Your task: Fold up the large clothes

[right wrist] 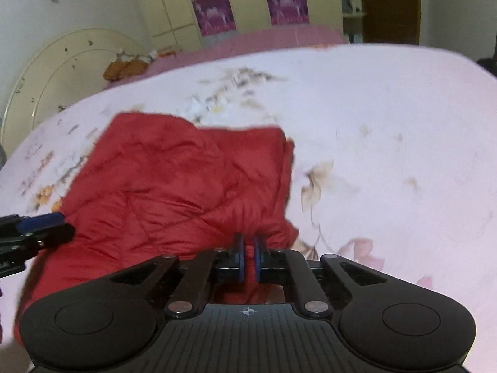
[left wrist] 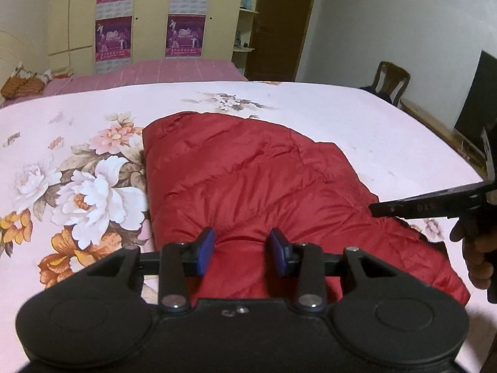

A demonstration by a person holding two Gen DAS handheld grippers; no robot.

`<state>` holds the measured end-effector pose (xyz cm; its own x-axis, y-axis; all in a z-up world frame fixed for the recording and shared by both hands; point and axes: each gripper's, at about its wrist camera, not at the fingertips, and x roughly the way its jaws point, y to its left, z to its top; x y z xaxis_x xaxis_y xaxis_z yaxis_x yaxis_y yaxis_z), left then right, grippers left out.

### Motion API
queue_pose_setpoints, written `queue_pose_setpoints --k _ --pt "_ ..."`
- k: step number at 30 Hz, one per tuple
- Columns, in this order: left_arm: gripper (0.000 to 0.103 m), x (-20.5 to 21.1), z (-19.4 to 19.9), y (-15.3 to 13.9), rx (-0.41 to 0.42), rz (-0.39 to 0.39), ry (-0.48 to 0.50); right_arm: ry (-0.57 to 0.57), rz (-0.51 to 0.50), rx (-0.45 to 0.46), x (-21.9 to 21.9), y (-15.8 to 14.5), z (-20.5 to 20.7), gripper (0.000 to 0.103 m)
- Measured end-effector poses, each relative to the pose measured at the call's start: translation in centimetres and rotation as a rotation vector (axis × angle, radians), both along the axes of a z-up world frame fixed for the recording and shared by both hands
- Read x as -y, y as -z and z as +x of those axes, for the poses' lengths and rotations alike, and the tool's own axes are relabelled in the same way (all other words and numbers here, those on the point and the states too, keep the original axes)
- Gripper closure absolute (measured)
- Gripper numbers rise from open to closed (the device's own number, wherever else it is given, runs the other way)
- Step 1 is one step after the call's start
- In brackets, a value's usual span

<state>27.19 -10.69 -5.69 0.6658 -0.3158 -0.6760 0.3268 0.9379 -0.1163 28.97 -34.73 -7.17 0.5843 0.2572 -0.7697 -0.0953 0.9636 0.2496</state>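
A red quilted puffer jacket (left wrist: 248, 180) lies folded on the pink floral bedsheet (left wrist: 77, 171); it also shows in the right wrist view (right wrist: 174, 183). My left gripper (left wrist: 243, 250) is open, its blue pads standing over the jacket's near edge with fabric between them. My right gripper (right wrist: 248, 259) is nearly closed, pinching a bunched fold of the jacket's near right corner. The right gripper also shows at the right in the left wrist view (left wrist: 403, 208). The left gripper's fingers (right wrist: 40, 227) show at the left in the right wrist view.
The bed's far edge meets a second bed with a pink cover (left wrist: 155, 71). Yellow wardrobes with purple posters (left wrist: 149, 15) stand behind. A wooden chair (left wrist: 389, 80) and a brown door (left wrist: 279, 21) are at the right. A round headboard (right wrist: 62, 71) is at the left.
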Motion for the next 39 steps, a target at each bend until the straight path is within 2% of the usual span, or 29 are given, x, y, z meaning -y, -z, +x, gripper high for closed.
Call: queue_pose_setpoints --k 3,5,6,7,8,9,13,17,21,28,39 --pt "0.064 -0.4 -0.3 -1.2 0.001 -0.015 -0.005 0.006 0.007 0.002 0.3 -0.6 -0.5 0.097" --pt "0.037 -1.2 -0.7 -2.0 0.033 -0.027 -0.033 0.033 0.038 0.042 1.1 -2.1 -1.2 0.096" --pt "0.014 -1.9 -0.8 -2.1 0.044 -0.041 -0.058 0.055 0.056 0.052 1.6 -2.6 -1.5 0.095" --pt "0.016 -2.6 -0.7 -1.9 0.038 -0.068 -0.072 0.076 0.083 0.053 2.3 -2.8 -1.7 0.078" --pt "0.02 -3.1 -0.2 -1.7 0.013 -0.094 -0.078 0.104 0.122 0.051 3.0 -2.8 -1.8 0.056" --pt "0.024 -3.5 0.4 -1.4 -0.017 -0.112 -0.087 0.123 0.153 0.045 3.6 -2.6 -1.8 0.052" --pt "0.025 -4.4 2.2 -0.5 -0.081 -0.2 -0.115 0.169 0.266 -0.017 5.0 -1.2 -0.8 0.053" --pt "0.025 -4.4 3.6 0.9 -0.153 -0.25 -0.129 0.205 0.37 -0.072 6.1 0.7 0.1 0.053" --pt "0.024 -4.3 4.1 2.1 -0.191 -0.231 -0.145 0.202 0.415 -0.095 6.4 2.0 0.7 0.053" --pt "0.028 -4.3 3.7 2.1 -0.196 -0.255 -0.158 0.162 0.413 -0.094 6.2 2.2 1.1 0.055" --pt "0.029 -3.7 4.0 2.0 -0.204 -0.238 -0.189 0.237 0.742 -0.167 8.4 5.0 1.1 0.055"
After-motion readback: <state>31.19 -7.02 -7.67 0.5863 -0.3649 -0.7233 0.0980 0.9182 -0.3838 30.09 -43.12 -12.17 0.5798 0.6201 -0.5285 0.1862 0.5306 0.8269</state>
